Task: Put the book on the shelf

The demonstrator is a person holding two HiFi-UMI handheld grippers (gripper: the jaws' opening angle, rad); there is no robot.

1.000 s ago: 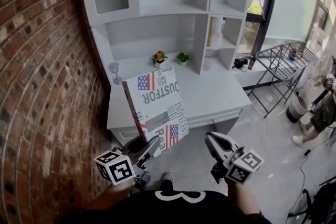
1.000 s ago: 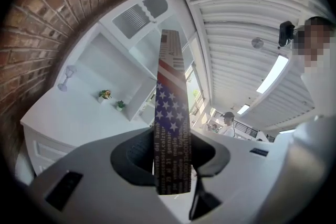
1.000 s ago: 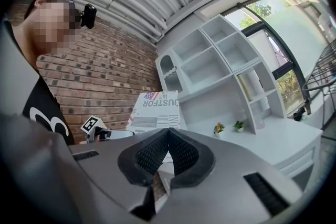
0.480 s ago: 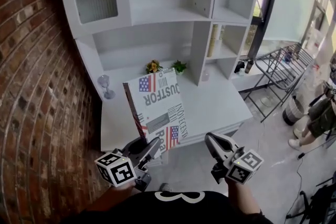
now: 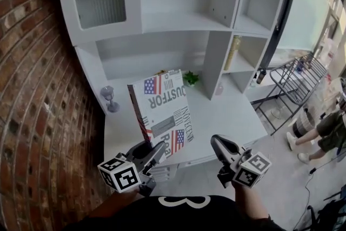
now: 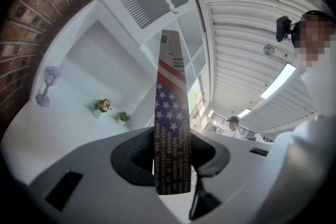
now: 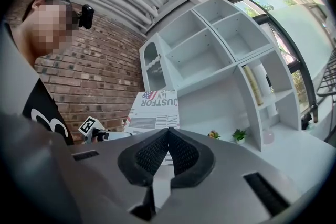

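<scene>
**Head view:** The big white shelf (image 5: 178, 19) fills the top, w/ a brick wall (image 5: 32, 89) at its left side. The book (image 5: 161, 111) is in front of the shelf, up in the air over the shelf's flat desk part (image 5: 227, 116). It is not in any of the shelf's boxes yet. It stands up tilted, w/ the flag cover facing us. The left gripper (image 5: 155, 150) holds the book by its btm corner. The right gripper (image 5: 217, 143) is in front of the shelf too, nearer its right end, & does not touch the book. A little green plant (image 5: 190, 78) & a small purple lamp (image 5: 110, 97) sit in the shelf's low wide box. A tan thing (image 5: 233, 53) stands in the narrow box at the shelf's right.

**Left gripper view:** The book (image 6: 172, 113) shows edge-on. The fingers pinch it, one pad on each side, only as far apart as the book is thick. The shelf (image 6: 105, 55) is behind, w/ a flower pot (image 6: 102, 106) next to the plant (image 6: 123, 116).

**Right gripper view:** The fingers are pressed together at the tips, w/ nothing btwn them. The shelf (image 7: 220, 44) stands ahead, & the book (image 7: 155, 110) is in front of its left end.
</scene>
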